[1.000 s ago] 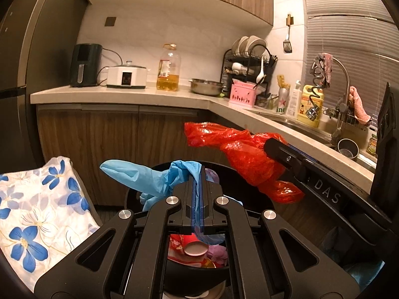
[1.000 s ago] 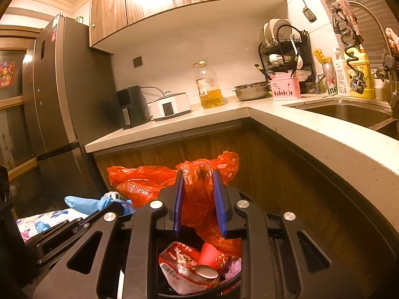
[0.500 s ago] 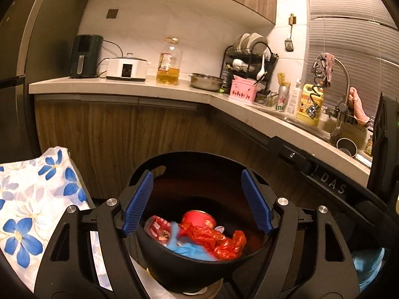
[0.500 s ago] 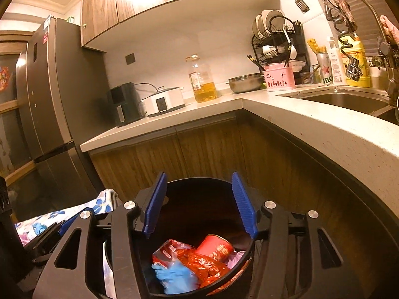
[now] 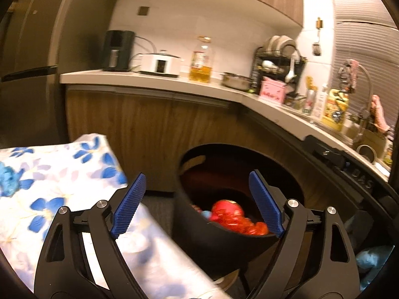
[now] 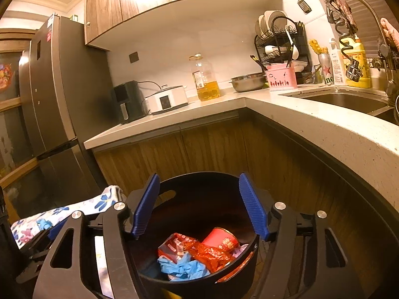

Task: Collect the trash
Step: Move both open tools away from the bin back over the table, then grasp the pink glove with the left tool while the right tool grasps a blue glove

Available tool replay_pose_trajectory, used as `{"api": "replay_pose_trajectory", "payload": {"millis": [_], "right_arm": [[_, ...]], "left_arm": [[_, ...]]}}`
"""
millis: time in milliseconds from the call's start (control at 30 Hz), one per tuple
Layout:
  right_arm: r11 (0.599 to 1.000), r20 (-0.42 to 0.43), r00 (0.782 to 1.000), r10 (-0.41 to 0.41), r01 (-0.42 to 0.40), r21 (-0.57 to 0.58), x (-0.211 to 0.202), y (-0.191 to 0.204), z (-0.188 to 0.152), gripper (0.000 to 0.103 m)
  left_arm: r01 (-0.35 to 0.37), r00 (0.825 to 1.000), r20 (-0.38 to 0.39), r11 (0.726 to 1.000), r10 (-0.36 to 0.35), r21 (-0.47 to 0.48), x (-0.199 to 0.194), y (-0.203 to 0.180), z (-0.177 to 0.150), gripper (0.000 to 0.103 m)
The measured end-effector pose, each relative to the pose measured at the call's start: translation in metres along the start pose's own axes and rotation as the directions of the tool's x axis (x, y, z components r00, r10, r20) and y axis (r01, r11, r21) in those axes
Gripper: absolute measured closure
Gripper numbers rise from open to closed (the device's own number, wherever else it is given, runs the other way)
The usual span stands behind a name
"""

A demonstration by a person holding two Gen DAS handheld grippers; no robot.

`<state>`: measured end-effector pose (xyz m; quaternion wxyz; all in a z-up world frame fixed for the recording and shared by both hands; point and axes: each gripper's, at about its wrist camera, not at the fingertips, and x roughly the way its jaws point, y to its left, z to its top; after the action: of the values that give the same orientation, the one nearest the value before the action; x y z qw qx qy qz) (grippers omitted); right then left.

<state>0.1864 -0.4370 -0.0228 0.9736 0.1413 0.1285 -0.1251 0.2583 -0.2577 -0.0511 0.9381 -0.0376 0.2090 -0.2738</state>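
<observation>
While its jaws are opening with nothing between them, the right tool (image 6: 199, 204) hangs over the near rim of a black bin (image 6: 199, 182). The left tool (image 5: 197, 204), jaws also opening and empty, straddles the bin's (image 5: 224, 244) left wall and a floral cloth (image 5: 62, 169) to its left. In the bin lie a blue glove (image 6: 183, 269), a crumpled red bag (image 6: 209, 251), a red cup (image 6: 223, 240) and a snack wrapper (image 6: 172, 245). Beyond stand wooden cabinets (image 6: 212, 144) under the surface (image 6: 224, 99), with a fridge (image 6: 57, 99) far left.
</observation>
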Motion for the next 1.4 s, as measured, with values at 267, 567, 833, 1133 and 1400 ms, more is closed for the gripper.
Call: {"api": "replay_pose_trajectory", "payload": {"millis": [267,567,833,1133,1400], "right_arm": [[0.999,0.003,1.0,0.024,-0.024,-0.029,-0.015,0.022,-0.002,0.023],[0.996,0.002,0.998,0.069,-0.068,-0.058,-0.031,0.059,-0.007,0.02],[0.987,-0.022,0.991,0.132,-0.133,-0.087,-0.035,0.104,-0.017,0.02],[0.971,-0.056,0.978,0.202,-0.207,-0.118,-0.032,0.153,-0.032,0.02],[0.95,-0.094,0.96,0.264,-0.275,-0.147,-0.023,0.205,-0.047,0.02]], "left_arm": [[-0.125,0.992,0.02,0.992,0.125,-0.017,-0.038,0.026,0.001,0.016],[-0.222,0.973,0.049,0.974,0.224,-0.049,-0.08,0.059,0.001,0.015],[-0.306,0.949,0.05,0.948,0.311,-0.093,-0.109,0.1,-0.005,0.015],[-0.371,0.924,0.047,0.921,0.378,-0.121,-0.135,0.139,-0.012,0.015],[-0.447,0.89,0.035,0.885,0.455,-0.133,-0.151,0.18,-0.024,0.015]]}}
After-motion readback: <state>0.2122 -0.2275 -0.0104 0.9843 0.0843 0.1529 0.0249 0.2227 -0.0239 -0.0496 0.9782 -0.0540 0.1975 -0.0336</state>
